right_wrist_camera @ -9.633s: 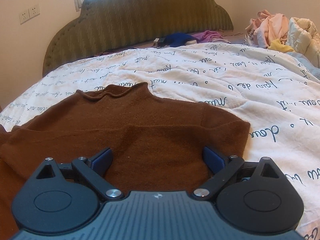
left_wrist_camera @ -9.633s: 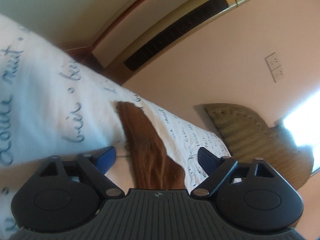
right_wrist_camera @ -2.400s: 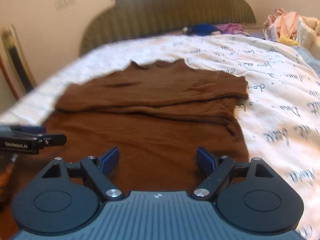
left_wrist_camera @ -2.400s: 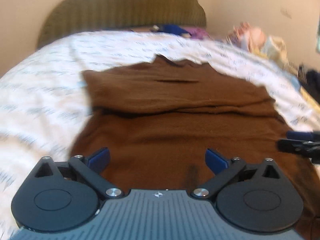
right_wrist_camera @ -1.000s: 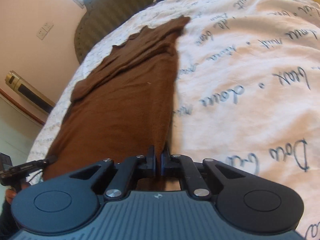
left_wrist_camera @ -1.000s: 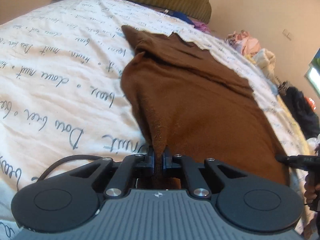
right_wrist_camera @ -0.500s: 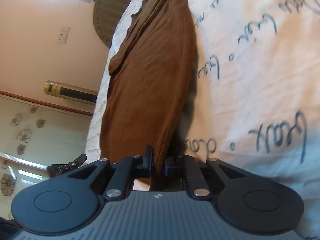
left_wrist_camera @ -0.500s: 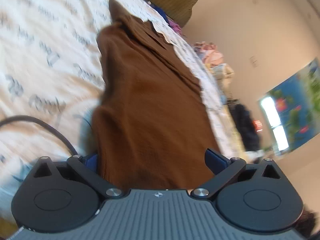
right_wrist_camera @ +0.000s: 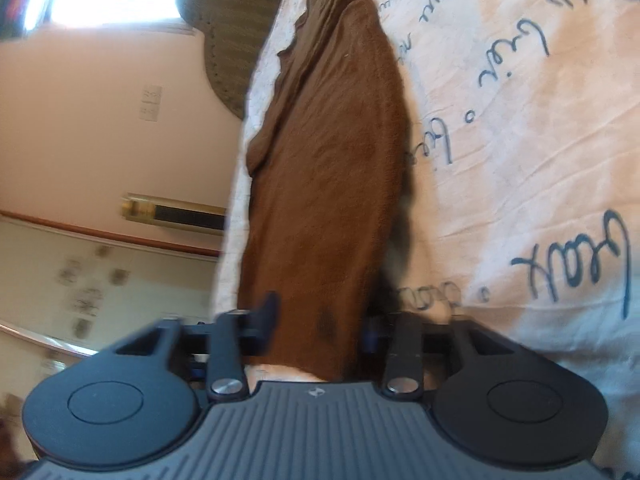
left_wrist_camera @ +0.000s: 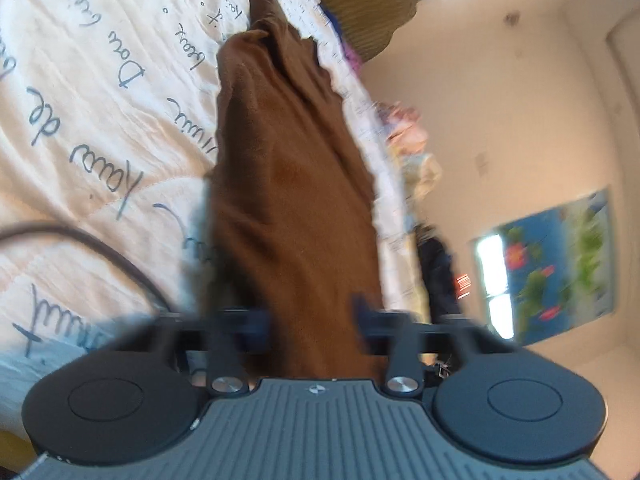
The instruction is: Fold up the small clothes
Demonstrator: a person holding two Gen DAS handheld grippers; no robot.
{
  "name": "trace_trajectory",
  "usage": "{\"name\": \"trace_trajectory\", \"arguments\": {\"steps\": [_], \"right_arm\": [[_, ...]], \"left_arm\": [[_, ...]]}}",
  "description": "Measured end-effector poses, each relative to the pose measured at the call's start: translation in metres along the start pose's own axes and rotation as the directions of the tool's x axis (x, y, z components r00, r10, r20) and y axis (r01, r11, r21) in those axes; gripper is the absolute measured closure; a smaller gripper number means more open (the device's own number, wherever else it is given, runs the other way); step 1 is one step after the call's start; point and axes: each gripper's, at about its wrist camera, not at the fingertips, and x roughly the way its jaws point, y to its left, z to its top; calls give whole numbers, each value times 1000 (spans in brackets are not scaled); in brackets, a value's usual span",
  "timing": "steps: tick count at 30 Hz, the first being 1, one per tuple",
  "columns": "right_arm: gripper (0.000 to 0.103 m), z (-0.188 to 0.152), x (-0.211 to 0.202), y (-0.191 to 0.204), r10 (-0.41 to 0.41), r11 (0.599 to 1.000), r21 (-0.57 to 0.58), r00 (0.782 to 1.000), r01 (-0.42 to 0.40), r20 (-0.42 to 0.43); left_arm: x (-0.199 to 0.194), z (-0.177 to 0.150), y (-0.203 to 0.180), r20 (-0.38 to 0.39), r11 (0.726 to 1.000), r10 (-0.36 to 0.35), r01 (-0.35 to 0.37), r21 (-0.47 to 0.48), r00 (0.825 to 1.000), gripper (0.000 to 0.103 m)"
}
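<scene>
Sweater [left_wrist_camera: 288, 200] narrower than before; bedspread [left_wrist_camera: 100, 160] w/ "de"

Blur smears both views, and the brown sweater's [left_wrist_camera: 292, 208] near hem lies hidden behind each gripper.

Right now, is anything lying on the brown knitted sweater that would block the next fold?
Nothing visible lies on the brown knitted sweater. A dark cable rests on the white lettered quilt beside it, near the camera.

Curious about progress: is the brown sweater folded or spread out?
Partly folded: the brown sweater has layers doubled over near its far end, yet lies stretched long on the bedspread.
</scene>
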Motion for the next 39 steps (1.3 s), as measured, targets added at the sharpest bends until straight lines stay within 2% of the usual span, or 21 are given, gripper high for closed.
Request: {"name": "trace_trajectory", "arguments": {"steps": [1, 2, 5, 7, 9, 11, 13, 16, 17, 18, 20, 21, 22, 23, 26, 29, 34, 35, 37, 38, 39], "right_arm": [[98, -2, 1, 1, -68, 997, -28, 998, 68, 0], [98, -4, 0, 1, -57, 998, -33, 998, 57, 3], [98, -9, -10, 17, -76, 993, -88, 997, 78, 26], [98, -11, -20, 20, -108, 988, -105, 993, 112, 40], [99, -10, -23, 6, -169, 981, -85, 985, 172, 33], [99, -8, -23, -5, -109, 993, -38, 994, 109, 20], [97, -8, -22, -4, -90, 995, -40, 996, 90, 12], [96, -8, -25, -6, -70, 998, -8, 998, 70, -10], [93, -8, -29, -8, -60, 998, 1, 998, 60, -9], [88, -8, -31, -9, -44, 999, 12, 999, 44, -2], [74, -8, -34, -11, -4, 1000, 27, 1000, 4, 7], [64, -9, -30, -8, 13, 1000, 27, 1000, -13, 6], [60, -8, -27, -6, 26, 999, 20, 1000, -26, 3], [52, -7, -23, -3, 37, 999, 12, 999, -37, -1], [50, -2, -12, 1, 40, 999, -2, 999, -40, -27], [50, 2, -11, -1, 60, 998, 7, 997, -60, -46], [50, 4, -7, -1, 85, 996, 21, 995, -84, -47], [53, 4, -6, -1, 71, 997, 11, 996, -71, -46], [75, 4, -3, 2, 14, 1000, -15, 998, -14, -60], [93, 3, -1, 2, -16, 1000, -20, 997, 15, -74], [96, 1, 1, 0, -30, 999, -23, 996, 28, -81]], "left_arm": [[1, -2, -5, 2, 996, 71, -71, 47, 998, 100], [-1, -4, -11, 24, 989, 110, -112, 96, 994, 100], [-23, -10, -37, 99, 956, 132, -153, 249, 986, 100], [-33, -13, -47, 114, 932, 154, -183, 314, 981, 100], [-26, -15, -36, 77, 921, 214, -227, 316, 974, 100], [-14, -17, -13, 34, 917, 294, -292, 271, 955, 97], [-17, -14, -3, 38, 943, 243, -245, 223, 969, 95], [-25, -11, -1, 54, 954, 216, -222, 202, 975, 93], [-26, -10, -1, 47, 956, 204, -210, 204, 978, 79], [-26, -9, 0, 35, 962, 186, -189, 195, 982, 56], [-24, -7, 0, 21, 981, 116, -118, 154, 993, 28], [-21, -7, -1, 18, 984, 99, -101, 144, 995, 17], [-17, -6, -4, 13, 985, 98, -99, 143, 995, 14], [-11, -6, -8, 16, 982, 112, -114, 154, 994, 14], [0, -5, -15, 18, 971, 133, -134, 196, 991, 18], [5, -2, -16, 8, 966, 151, -150, 211, 988, 44], [12, -1, -16, 4, 962, 162, -159, 224, 987, 48], [13, -1, -18, 3, 957, 174, -169, 237, 985, 54], [15, -1, -19, -1, 944, 211, -203, 261, 978, 74], [15, -1, -18, -6, 940, 225, -216, 264, 974, 93], [16, 0, -16, -16, 939, 236, -223, 260, 972, 99]]}}
